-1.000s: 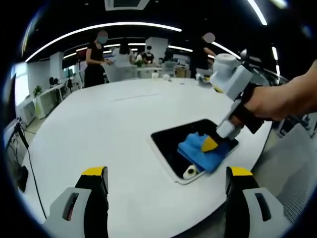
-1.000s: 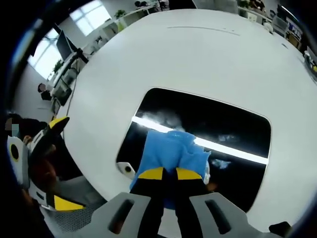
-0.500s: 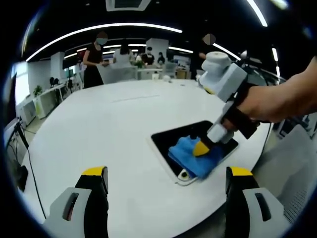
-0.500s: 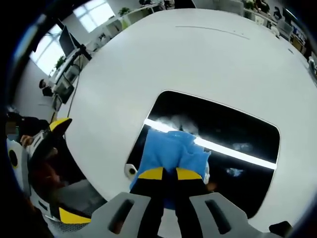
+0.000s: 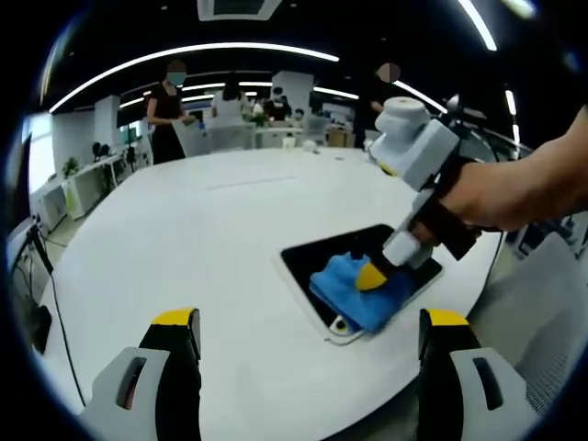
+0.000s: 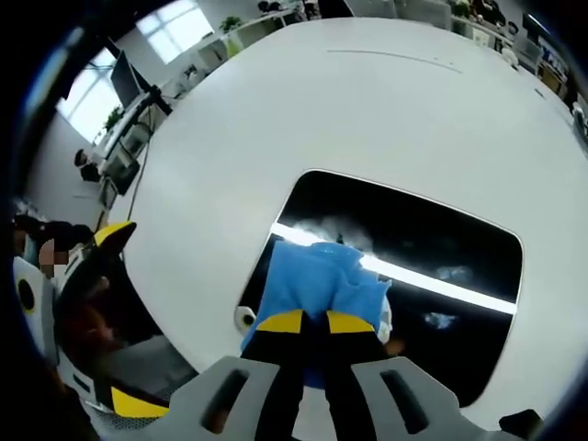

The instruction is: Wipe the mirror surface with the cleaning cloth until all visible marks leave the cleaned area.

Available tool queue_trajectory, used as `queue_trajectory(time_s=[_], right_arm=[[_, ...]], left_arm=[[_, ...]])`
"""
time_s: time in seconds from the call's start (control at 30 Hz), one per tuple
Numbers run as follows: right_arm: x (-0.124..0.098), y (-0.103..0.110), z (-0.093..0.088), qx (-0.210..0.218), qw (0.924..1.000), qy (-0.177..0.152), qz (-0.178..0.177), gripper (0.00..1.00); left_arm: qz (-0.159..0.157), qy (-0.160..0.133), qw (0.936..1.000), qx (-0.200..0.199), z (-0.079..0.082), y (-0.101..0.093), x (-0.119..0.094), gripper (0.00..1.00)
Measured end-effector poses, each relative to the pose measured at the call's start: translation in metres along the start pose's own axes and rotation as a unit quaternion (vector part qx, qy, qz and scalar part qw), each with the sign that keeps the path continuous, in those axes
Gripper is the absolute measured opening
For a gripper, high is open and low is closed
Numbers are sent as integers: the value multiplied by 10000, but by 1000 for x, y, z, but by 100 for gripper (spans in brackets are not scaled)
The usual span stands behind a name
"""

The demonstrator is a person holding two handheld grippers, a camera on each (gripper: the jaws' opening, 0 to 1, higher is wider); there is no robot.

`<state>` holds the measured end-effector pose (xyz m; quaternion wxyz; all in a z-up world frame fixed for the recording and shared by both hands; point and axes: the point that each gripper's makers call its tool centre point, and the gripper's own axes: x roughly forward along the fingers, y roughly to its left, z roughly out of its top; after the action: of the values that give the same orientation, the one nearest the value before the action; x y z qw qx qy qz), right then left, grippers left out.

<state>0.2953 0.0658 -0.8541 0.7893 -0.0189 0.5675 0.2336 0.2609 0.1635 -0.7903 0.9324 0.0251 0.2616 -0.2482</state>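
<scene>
Right tongs [image 6: 306, 322], yellow-tipped jaws pressed together, pinching a bunched blue cleaning cloth [image 6: 317, 280] and holding it down on the mirror [image 6: 413, 239]. In the left gripper view the same right tongs [image 5: 371, 276] descend from a person's hand [image 5: 501, 188] at the right, their tip buried in the cloth [image 5: 354, 289].

Left tongs [image 5: 312, 322], jaws spread wide apart and gripping nothing, held above the near part of the surface [image 5: 193, 239], well apart from the mirror [image 5: 317, 257]; they also appear at the left edge of the right gripper view [image 6: 87, 276].

The mirror is a dark, rounded rectangle lying flat on the white round surface [image 6: 367, 101], close to its edge. Its glass reflects a bright ceiling light strip [image 6: 441, 287], with pale smudges [image 6: 326, 223] near the cloth and another smudge [image 6: 452, 273] farther along.

Background: several people [image 5: 165, 115] stand beyond the surface's far side, among office desks [image 5: 87, 179].
</scene>
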Motion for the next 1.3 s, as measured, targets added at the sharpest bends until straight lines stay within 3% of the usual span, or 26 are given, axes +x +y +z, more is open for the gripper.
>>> queue_trajectory(time_s=[0.83, 0.9, 1.07, 1.3], right_arm=[[4, 10, 2, -142, 9999, -48, 32, 2], [6, 20, 3, 9, 9997, -54, 247, 2], [8, 25, 4, -266, 9996, -69, 113, 2], [8, 23, 4, -205, 9997, -53, 140, 2]], left_arm=[[56, -15, 10000, -19, 0, 3, 1, 99], [81, -27, 10000, 30, 1, 4, 0, 99], [84, -35, 10000, 11, 1, 4, 0, 99], [157, -27, 9999, 35, 1, 6, 0, 100]])
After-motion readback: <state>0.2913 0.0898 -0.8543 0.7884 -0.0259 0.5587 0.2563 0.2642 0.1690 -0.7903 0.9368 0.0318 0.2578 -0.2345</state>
